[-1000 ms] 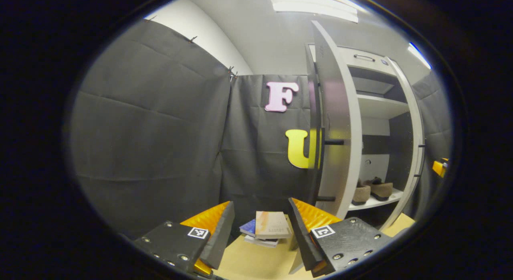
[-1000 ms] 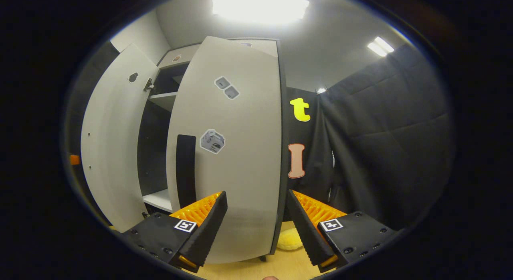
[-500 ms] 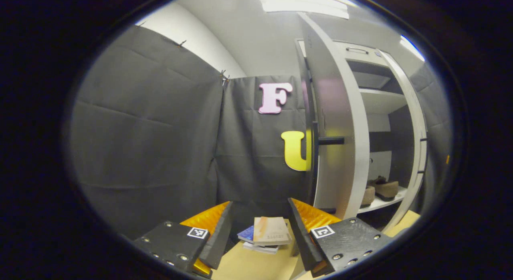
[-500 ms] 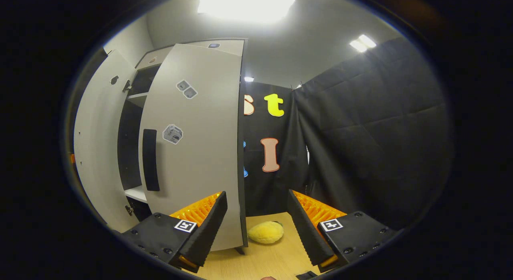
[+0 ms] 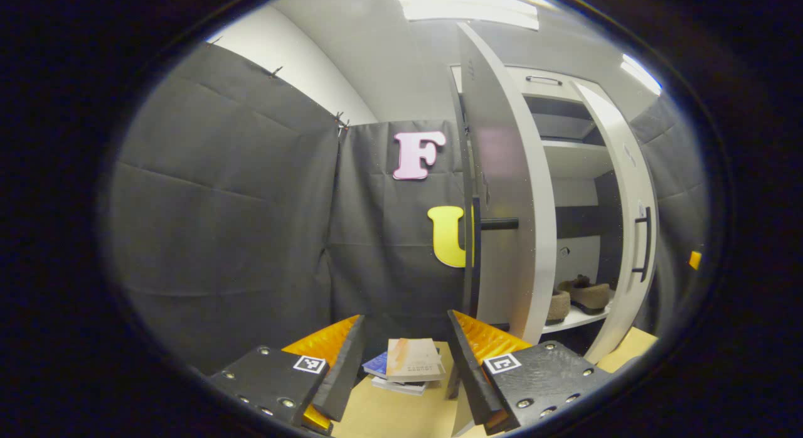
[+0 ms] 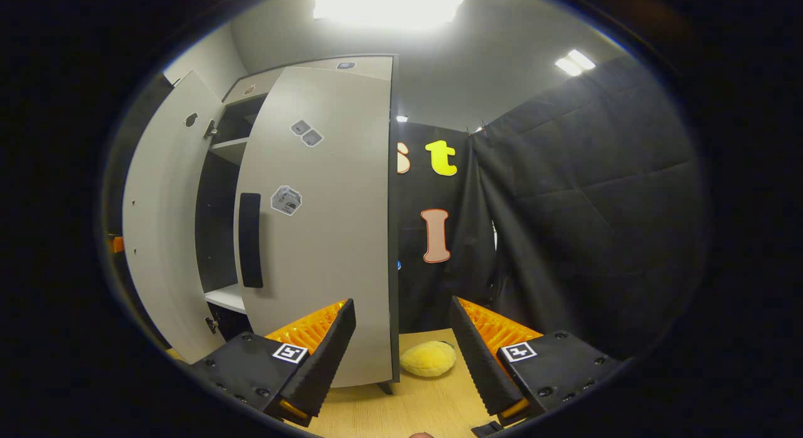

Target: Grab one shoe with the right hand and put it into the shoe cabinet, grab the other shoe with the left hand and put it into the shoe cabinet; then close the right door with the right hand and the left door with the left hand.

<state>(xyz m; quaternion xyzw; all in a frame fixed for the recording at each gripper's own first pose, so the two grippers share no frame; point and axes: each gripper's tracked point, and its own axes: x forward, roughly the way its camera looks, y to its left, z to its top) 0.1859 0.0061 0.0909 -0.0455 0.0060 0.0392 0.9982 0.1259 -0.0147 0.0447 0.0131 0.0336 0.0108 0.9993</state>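
Two brown shoes (image 5: 586, 293) sit side by side on the low white shelf (image 5: 580, 317) inside the shoe cabinet. In the left gripper view the left door (image 5: 505, 193) stands edge-on, wide open, with its black handle (image 5: 499, 223) sticking out. My left gripper (image 5: 404, 322) is open and empty, left of that door. The right door (image 6: 326, 237) with its black handle (image 6: 249, 240) is partly swung in. My right gripper (image 6: 401, 306) is open and empty at that door's outer face, near its hinge edge. The left door (image 6: 157, 224) also shows in the right gripper view.
A small stack of books (image 5: 408, 366) lies on the wooden floor beyond my left gripper's fingers. A yellow plush thing (image 6: 428, 359) lies on the floor by the right door's foot. An upper shelf (image 5: 574, 165) spans the cabinet. Black cloth walls close both sides.
The right door has swung further in; its handle side now faces the left gripper view. The left gripper view has drifted, so the left door sits further left in it.
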